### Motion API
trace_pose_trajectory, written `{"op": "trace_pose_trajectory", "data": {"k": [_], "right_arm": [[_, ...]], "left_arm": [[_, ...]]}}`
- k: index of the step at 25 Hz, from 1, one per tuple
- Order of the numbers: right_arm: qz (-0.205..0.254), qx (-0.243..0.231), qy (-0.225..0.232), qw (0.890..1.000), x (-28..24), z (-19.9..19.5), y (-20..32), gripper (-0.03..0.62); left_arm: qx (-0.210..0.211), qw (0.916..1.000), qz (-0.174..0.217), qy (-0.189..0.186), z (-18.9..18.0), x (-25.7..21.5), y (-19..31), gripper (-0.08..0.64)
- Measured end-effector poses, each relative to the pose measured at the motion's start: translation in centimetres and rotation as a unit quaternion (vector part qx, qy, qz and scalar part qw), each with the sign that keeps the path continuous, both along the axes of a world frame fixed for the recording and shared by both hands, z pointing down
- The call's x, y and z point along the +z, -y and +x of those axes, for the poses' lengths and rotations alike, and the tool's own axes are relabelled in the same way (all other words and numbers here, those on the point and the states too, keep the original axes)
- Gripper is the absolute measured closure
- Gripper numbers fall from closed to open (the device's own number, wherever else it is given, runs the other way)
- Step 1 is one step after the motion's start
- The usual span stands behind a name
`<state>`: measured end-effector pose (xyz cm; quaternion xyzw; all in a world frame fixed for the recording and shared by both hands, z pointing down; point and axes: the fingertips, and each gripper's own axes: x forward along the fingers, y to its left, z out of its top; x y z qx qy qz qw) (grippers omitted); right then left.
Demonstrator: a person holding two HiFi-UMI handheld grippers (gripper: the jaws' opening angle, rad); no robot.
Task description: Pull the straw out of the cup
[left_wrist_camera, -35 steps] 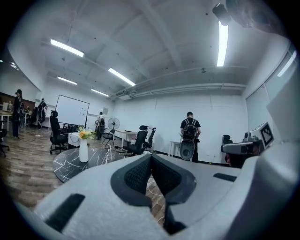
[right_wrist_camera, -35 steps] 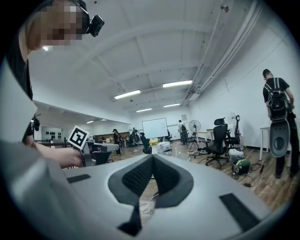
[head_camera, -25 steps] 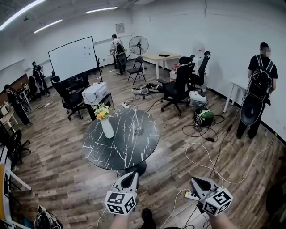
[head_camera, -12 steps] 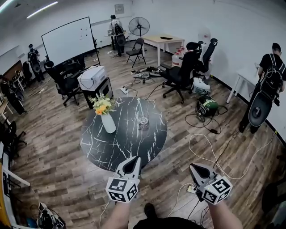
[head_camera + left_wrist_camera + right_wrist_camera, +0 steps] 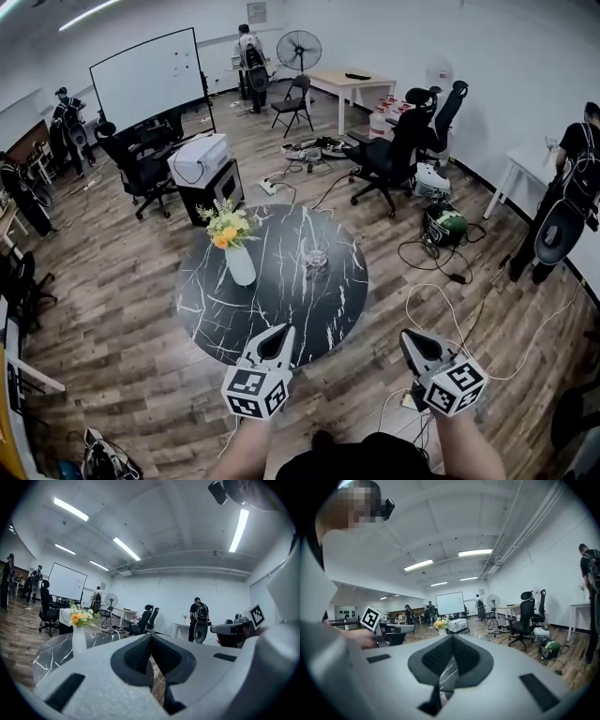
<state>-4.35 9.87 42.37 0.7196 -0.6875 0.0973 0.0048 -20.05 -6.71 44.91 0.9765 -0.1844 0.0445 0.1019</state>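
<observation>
- Wood-plank flooring [image 5: 122, 309] runs through a large office room, with a round black marble table [image 5: 211, 323] near its middle.
- We see a clear cup [image 5: 317, 255] standing on the table, right of centre; the straw is too small for us to make out.
- On the table's left side stands a white vase [image 5: 240, 265] with yellow and orange flowers [image 5: 228, 226], apart from the cup.
- We hold the left gripper [image 5: 284, 331] at the table's near edge, its jaws pressed together with nothing between them; its own view shows the tips meeting.
- We hold the right gripper [image 5: 406, 336] above the floor, just off the table's near right edge, its jaws likewise pressed together and empty.
- Both grippers are well apart from the cup.
- Behind the table we see a whiteboard [image 5: 150, 80], a standing fan [image 5: 302, 49], black office chairs [image 5: 394, 155] and loose cables [image 5: 441, 328] on the floor.
- At the right wall stands a person [image 5: 574, 183] with a backpack.
</observation>
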Motion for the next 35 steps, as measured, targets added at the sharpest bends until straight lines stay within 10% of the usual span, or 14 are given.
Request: {"op": "trace_pose_trajectory", "data": {"k": [14, 35], "right_arm": [[0.021, -0.043, 0.006, 0.999, -0.1, 3.2, 6.6, 0.588], [0.007, -0.128, 0.048, 0.991, 1.7, 30.3, 17.8, 0.588]], "left_arm": [[-0.007, 0.9999, 0.004, 0.008, 4.7, -0.3, 4.8, 0.551], [-0.088, 0.9950, -0.016, 0.043, 30.1, -0.5, 15.6, 0.551]]}}
